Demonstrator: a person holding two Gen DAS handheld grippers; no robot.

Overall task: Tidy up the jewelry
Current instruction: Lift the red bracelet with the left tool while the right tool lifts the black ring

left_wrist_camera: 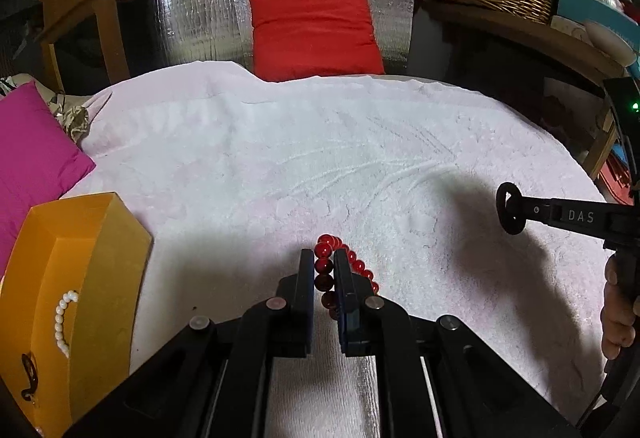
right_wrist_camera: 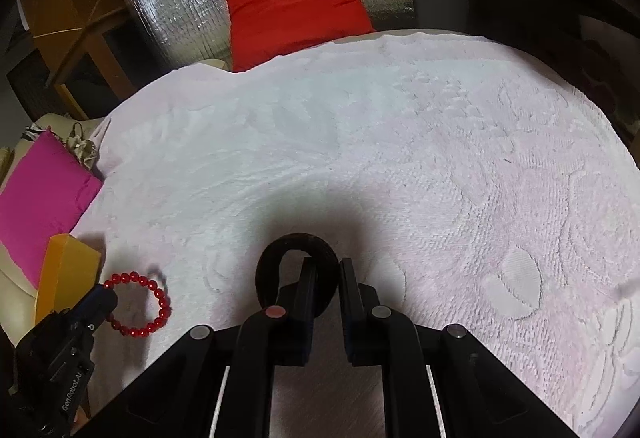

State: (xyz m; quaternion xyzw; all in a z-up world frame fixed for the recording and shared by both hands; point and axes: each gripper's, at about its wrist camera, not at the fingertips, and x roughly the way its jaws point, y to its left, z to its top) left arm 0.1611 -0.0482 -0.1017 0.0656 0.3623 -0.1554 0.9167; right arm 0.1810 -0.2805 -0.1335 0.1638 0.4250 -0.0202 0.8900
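Left tongs [left_wrist_camera: 324, 258] are clamped on something; right tongs [right_wrist_camera: 327, 266] are likewise closed, level alongside.

I see a bed covered by a white textured towel [left_wrist_camera: 320, 158] that spreads across nearly the whole surface, with raised patterns and a few creases in its pile. At the near left, a yellow box [left_wrist_camera: 80, 278] sits on the towel's edge; inside it I can make out a string of white pearls [left_wrist_camera: 62, 318] and a small dark piece I cannot identify. Just beyond the box, at the left, a magenta cushion [left_wrist_camera: 32, 158] lies beside the towel. At the far edge, a red cushion [left_wrist_camera: 316, 32] leans upright against a silver quilted panel. Dark shadows fall on the towel's near part.
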